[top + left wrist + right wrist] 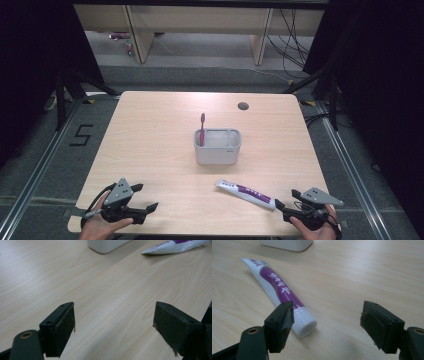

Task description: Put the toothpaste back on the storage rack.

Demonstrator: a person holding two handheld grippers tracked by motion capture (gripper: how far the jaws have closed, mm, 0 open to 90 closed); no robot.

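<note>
A white and purple toothpaste tube [246,193] lies on the wooden table [160,125], its cap toward the near right. My right gripper [286,199] rests at the near right corner, open, with the tube's cap [306,327] just beside its left jaw and nothing pressed between the pads. A white holder [217,146] stands mid-table with a pink toothbrush [202,128] upright in its left compartment. My left gripper [145,196] sits low at the near left corner, open and empty. In the left gripper view the holder [106,245] and the tube [172,246] lie far ahead.
A round cable hole [243,106] sits near the table's far edge. Dark curtains flank the table and cables trail on the floor at the right. Bare tabletop stretches between the two grippers and around the holder.
</note>
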